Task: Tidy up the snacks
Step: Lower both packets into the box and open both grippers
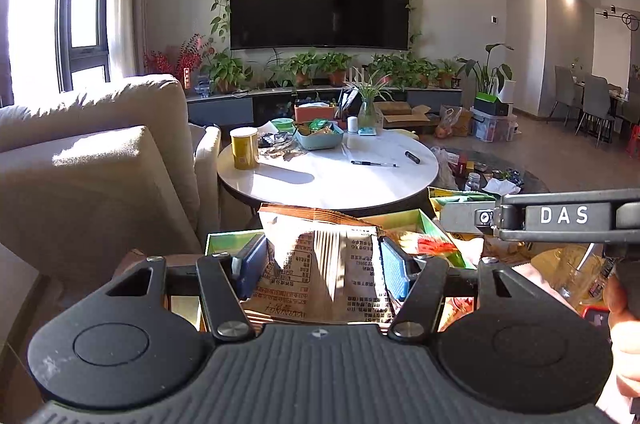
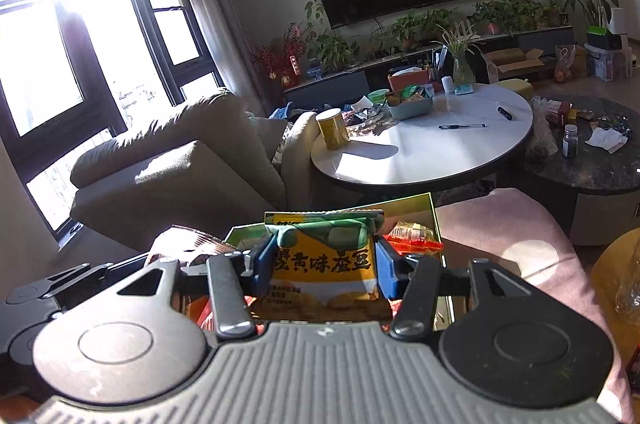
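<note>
My left gripper (image 1: pixel 322 262) is shut on an orange and silver snack bag (image 1: pixel 324 264), held back side up over a green box (image 1: pixel 224 242) that holds more snack packets (image 1: pixel 434 248). My right gripper (image 2: pixel 320 260) is shut on a yellow and green snack bag (image 2: pixel 324 264) above the same green box (image 2: pixel 416 204); red packets (image 2: pixel 416 244) lie in the box beside it. The right gripper's body, marked DAS (image 1: pixel 564 216), shows at the right of the left wrist view.
A round white table (image 1: pixel 332 180) ahead carries a yellow can (image 1: pixel 244 148), a teal snack bin (image 1: pixel 320 136) and pens. A beige sofa (image 1: pixel 92 160) stands at the left. A dark low table (image 2: pixel 592 160) with clutter is at the right. A pink cushion (image 2: pixel 516 228) lies beside the box.
</note>
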Demonstrator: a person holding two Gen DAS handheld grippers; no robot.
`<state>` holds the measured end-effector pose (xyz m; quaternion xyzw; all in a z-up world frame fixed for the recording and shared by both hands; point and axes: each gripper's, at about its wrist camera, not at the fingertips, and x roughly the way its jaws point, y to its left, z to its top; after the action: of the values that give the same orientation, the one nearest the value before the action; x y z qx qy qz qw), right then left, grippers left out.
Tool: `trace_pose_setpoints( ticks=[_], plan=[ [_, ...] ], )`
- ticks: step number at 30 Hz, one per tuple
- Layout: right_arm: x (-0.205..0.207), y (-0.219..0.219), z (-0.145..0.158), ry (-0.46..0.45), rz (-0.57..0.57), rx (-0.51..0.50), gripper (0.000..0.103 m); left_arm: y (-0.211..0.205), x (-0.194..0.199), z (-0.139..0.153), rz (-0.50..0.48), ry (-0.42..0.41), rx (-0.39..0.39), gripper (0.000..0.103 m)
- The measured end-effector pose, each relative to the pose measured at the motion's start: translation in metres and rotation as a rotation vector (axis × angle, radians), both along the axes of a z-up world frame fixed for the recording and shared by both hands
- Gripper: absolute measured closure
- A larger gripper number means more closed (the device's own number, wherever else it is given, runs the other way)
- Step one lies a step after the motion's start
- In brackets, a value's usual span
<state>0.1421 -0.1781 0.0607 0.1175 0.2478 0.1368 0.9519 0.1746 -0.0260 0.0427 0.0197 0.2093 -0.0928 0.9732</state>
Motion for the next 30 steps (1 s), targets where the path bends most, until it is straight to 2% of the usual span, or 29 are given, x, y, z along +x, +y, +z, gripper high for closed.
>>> trace_pose_setpoints(
  ticks=[6,17,19,20,21,22,25,30],
  plan=[
    [0.021,0.003,-0.007,0.025,-0.008,0.015,0.023,0.002,0.023,-0.007,0.018,0.037,0.001,0.047],
    [0.045,0.011,-0.029,0.082,-0.029,-0.015,0.023,0.002,0.052,-0.033,0.021,0.097,0.019,0.046],
    [0.047,0.013,-0.031,0.082,-0.027,-0.018,0.023,0.002,0.057,-0.037,0.021,0.098,0.016,0.043],
    [0.049,0.014,-0.032,0.077,-0.024,-0.023,0.023,0.003,0.058,-0.039,0.021,0.106,0.019,0.039],
    [0.049,0.015,-0.033,0.078,-0.022,-0.035,0.022,0.003,0.058,-0.041,0.022,0.119,0.030,0.030],
    [0.046,0.015,-0.034,0.081,-0.025,-0.044,0.021,0.004,0.057,-0.043,0.021,0.123,0.038,0.028],
    [0.032,0.012,-0.037,0.061,-0.018,-0.054,0.021,0.007,0.051,-0.048,0.024,0.123,0.050,0.027],
    [0.014,0.009,-0.032,0.055,-0.005,-0.051,0.021,0.015,0.036,-0.047,0.032,0.122,0.026,0.026]
  ],
)
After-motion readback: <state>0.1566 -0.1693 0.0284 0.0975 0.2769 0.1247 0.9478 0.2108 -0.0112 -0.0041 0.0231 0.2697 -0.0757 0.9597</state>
